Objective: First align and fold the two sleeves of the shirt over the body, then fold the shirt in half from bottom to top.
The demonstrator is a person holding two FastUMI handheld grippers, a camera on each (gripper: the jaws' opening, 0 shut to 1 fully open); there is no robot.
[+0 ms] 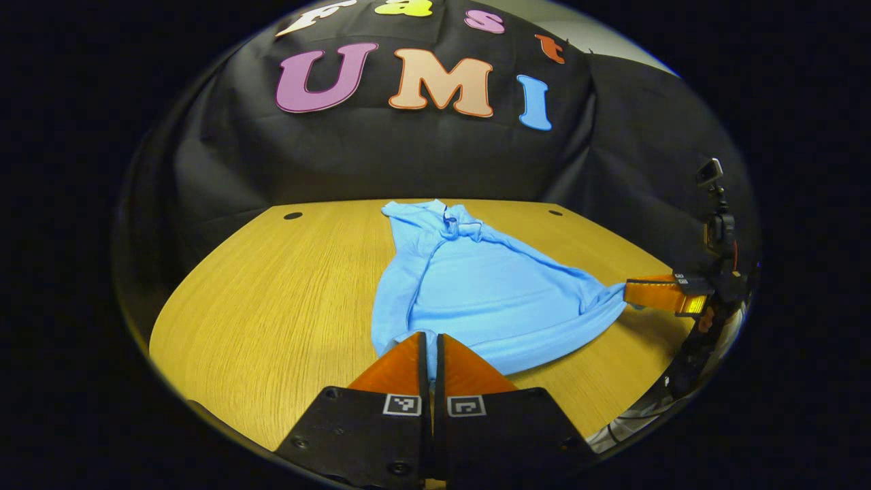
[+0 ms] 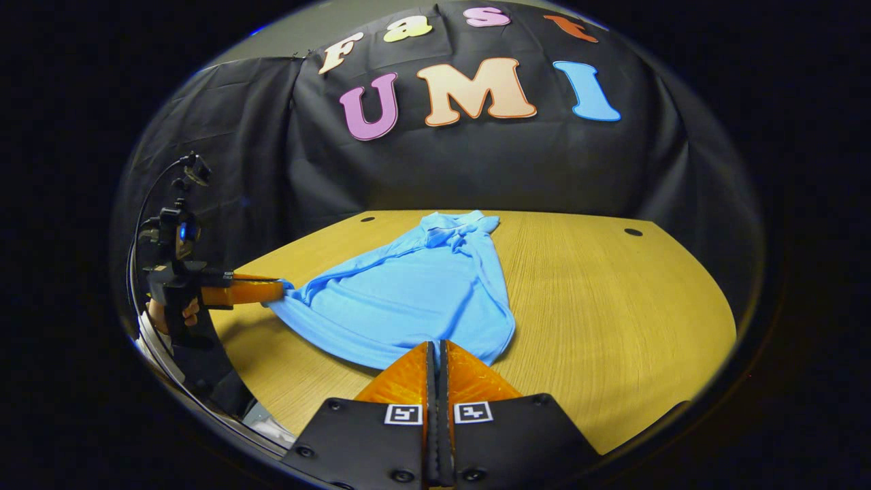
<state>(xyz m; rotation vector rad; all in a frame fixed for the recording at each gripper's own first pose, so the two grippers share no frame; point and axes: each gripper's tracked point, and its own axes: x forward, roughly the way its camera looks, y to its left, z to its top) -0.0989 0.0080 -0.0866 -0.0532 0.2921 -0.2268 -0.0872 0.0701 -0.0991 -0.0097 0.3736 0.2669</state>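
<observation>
where the blue shirt lies on the wooden tabletop, its collar points toward the black cloth wall and its hem faces the near edge. in the left gripper view, the left tongs sit at the bottom of the frame with their fingers drawn together on the near left corner of the hem, a sliver of blue fabric showing between them. in the same view, the right tongs reach in from the right side and meet the opposite hem corner, where the cloth is pulled out into a taut point. in the right gripper view, the shirt spreads as a wide triangle, narrow at the collar and broad at the hem. the right tongs appear closed on the hem edge nearest that camera. the left tongs enter from the left, gripping the stretched corner, with a hand partly visible on the handle behind them. the sleeves appear already folded over the body. two dark round holes mark the far part of the tabletop.
</observation>
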